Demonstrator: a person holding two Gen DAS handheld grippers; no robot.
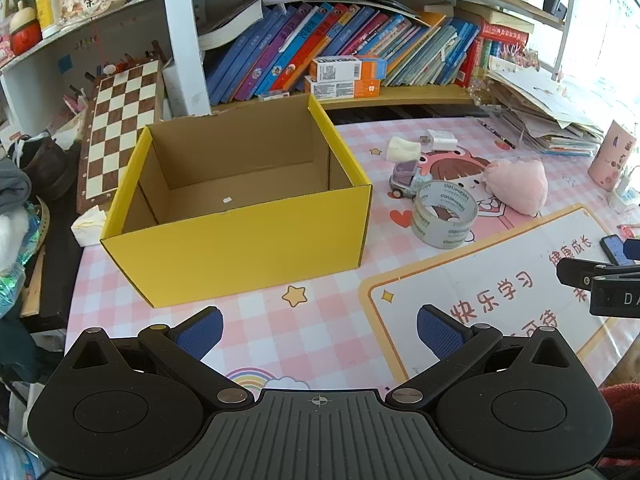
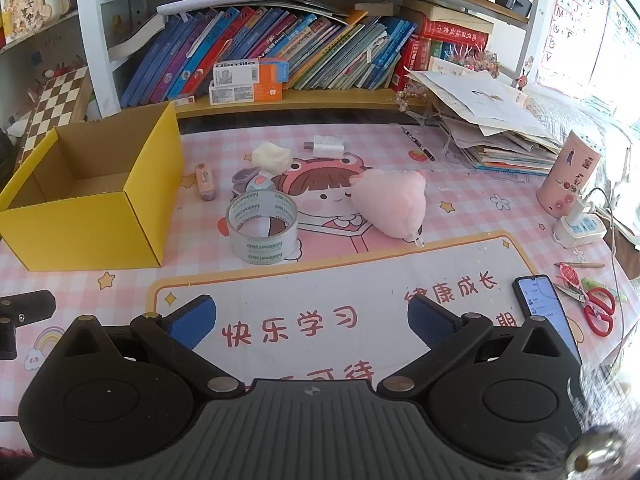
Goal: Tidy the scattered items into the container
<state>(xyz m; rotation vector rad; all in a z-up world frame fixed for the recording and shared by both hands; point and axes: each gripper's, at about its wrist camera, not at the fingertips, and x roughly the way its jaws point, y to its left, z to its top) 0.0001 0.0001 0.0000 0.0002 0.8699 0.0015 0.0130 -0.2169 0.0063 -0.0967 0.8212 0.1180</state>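
Note:
An open yellow cardboard box [image 1: 240, 248] [image 2: 92, 224] stands empty on the pink checked mat, left of the scattered items. To its right lie a roll of clear tape [image 1: 444, 214] [image 2: 262, 226], a pink plush [image 1: 516, 184] [image 2: 390, 202], a small toy car [image 1: 406, 178] [image 2: 252, 182], a white soft block [image 1: 403, 149] [image 2: 271, 156], a white charger plug [image 1: 442, 140] [image 2: 326, 146] and a small pink tube [image 2: 206, 182]. My left gripper [image 1: 320, 332] hovers open in front of the box. My right gripper [image 2: 312, 322] hovers open over the mat, short of the tape. Neither holds anything.
A bookshelf with leaning books [image 2: 280, 48] runs along the back. A stack of papers [image 2: 492, 132] and a pink cylinder [image 2: 570, 178] sit at the right. A phone [image 2: 542, 300], red scissors [image 2: 598, 308] and a power strip [image 2: 580, 228] lie near the right edge. A chessboard [image 1: 120, 128] leans at the left.

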